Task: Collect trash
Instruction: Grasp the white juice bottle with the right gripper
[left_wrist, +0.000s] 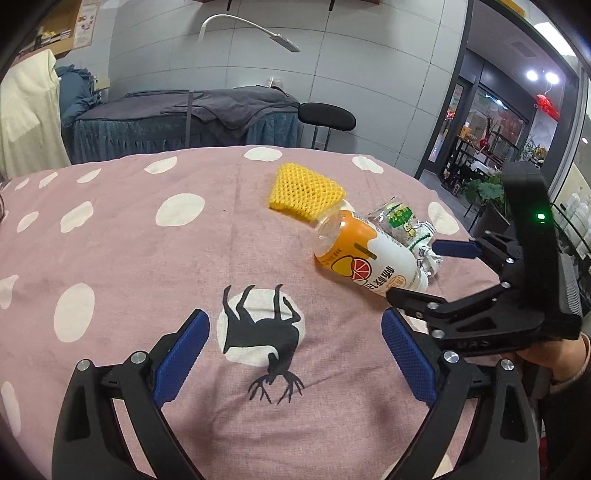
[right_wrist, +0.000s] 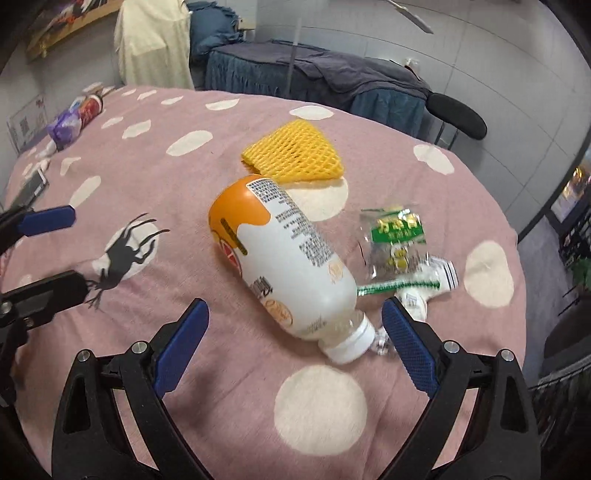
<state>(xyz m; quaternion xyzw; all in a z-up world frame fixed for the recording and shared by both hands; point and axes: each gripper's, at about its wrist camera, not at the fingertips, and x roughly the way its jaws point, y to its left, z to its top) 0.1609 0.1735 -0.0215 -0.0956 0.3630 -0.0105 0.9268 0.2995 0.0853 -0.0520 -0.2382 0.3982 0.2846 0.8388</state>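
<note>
The bottle (right_wrist: 291, 266) lies cap-first toward the right gripper (right_wrist: 295, 343), whose wide-open, empty fingers (right_wrist: 406, 343) flank it, nearer than the open, empty left gripper (left_wrist: 295, 354).

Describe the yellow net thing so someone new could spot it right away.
On the pink spotted cloth, find the lying orange-and-white bottle. Just beyond its orange end lies the foam net sleeve: flat, bright yellow, open mesh, unlike the printed green wrapper nearby.

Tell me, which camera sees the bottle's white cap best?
The right wrist view: the bottle lies right in front of the open right gripper, with its white cap plain between the fingers. In the left wrist view, the bottle shows, but the right gripper's black finger hides its cap.
</note>
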